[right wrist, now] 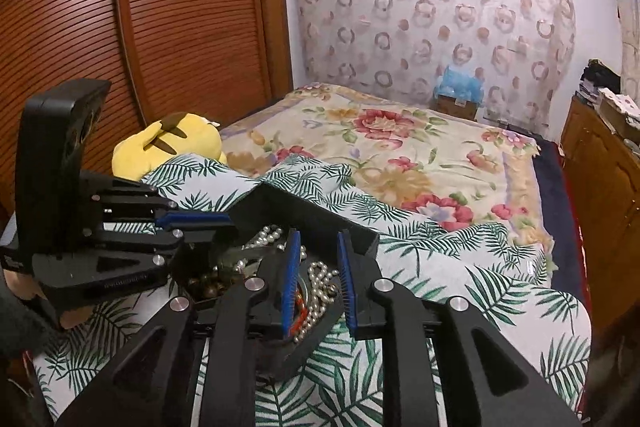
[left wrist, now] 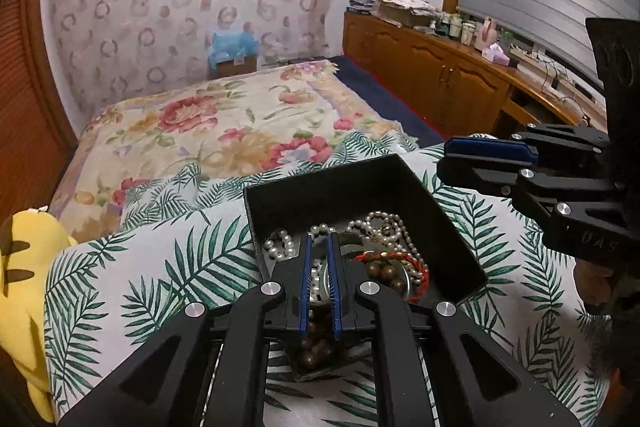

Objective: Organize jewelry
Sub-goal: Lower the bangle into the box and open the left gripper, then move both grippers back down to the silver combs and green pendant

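Black jointed arms with silver rivets fill the bottom of both wrist views, ending in flat blue ribbed pads. From the left wrist, the left tool [left wrist: 320, 241] reaches into a square black box [left wrist: 448, 223] of matte, stiff-looking walls, its pads drawn almost together with only a thin slot between them; pearls show through that slot, but whether anything is pinched cannot be told. Inside the box lies a tangle of jewelry: a strand of round white pearls [left wrist: 380, 223], a twisted red cord [left wrist: 404, 261] and a string of dull brown wooden beads [left wrist: 386, 273]. The box sits on a pale cloth printed with green palm fronds [left wrist: 160, 251], spread over the near end of a bed whose far part carries a cream blanket with large red and gold flowers [left wrist: 224, 119]. From the right wrist, the right tool [right wrist: 318, 237] hovers over the same box [right wrist: 320, 215], its pads parted by a clear gap, with pearls [right wrist: 320, 277] and a bit of red cord seen below between them and nothing gripped. Only the left wrist view shows the wooden cabinet run [left wrist: 432, 67] under a slatted window blind, cluttered with bottles and papers. Only the right wrist view shows the ribbed reddish-brown wardrobe door [right wrist: 140, 19]. A soft yellow plush toy [right wrist: 172, 143] lies at the bed's edge beside the palm cloth.
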